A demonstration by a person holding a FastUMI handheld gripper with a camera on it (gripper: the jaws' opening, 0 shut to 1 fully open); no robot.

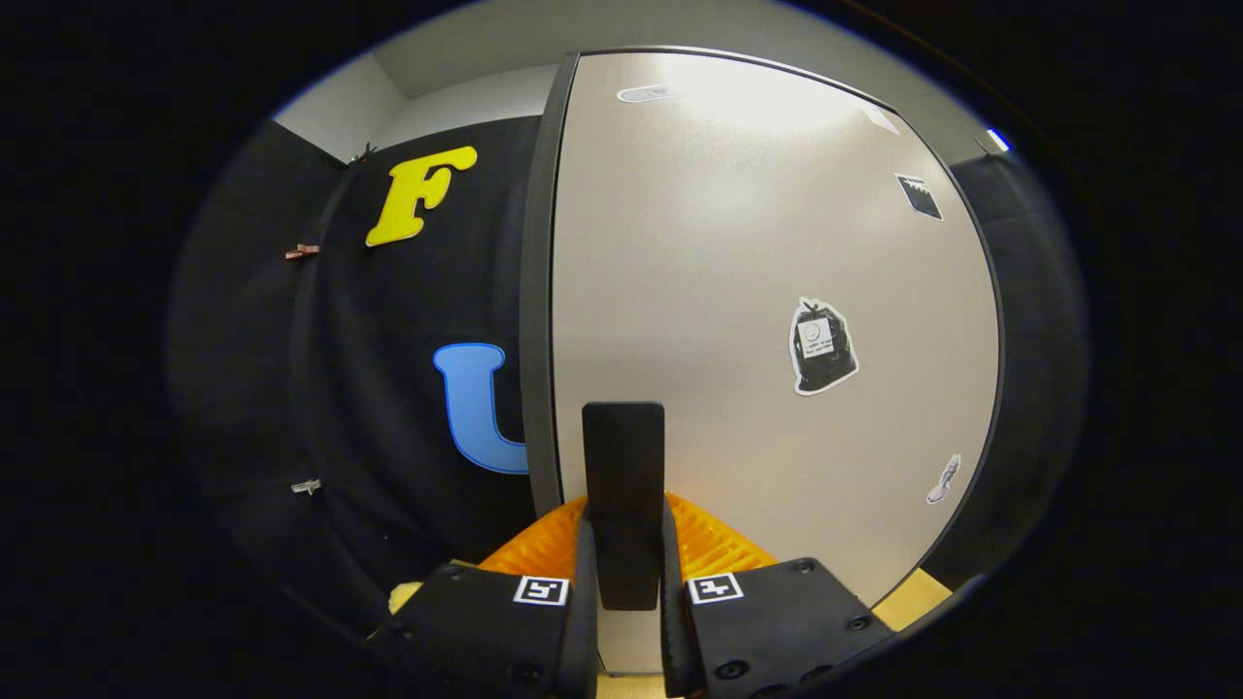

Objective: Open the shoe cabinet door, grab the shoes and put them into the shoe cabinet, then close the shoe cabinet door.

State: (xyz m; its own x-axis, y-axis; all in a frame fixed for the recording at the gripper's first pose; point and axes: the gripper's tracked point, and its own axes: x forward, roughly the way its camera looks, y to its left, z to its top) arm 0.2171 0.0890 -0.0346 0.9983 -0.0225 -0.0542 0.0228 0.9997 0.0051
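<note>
So the claw (pixel 623 558) is squeezed nearly all the way in, both fingers pinching a flat, dark, upright handle (pixel 623 485) with rounded corners. The ribbed finger pads (pixel 714 544) press on each side of it. The handle sits on the left edge of the cabinet door (pixel 767 320), which is a smooth, pale, slightly glossy panel with a dark frame around it. Further right on the door there's a sticker of a black bag (pixel 822 347), plus a few smaller stickers near the edges. The door looks shut or close to it, hard to say.
</note>
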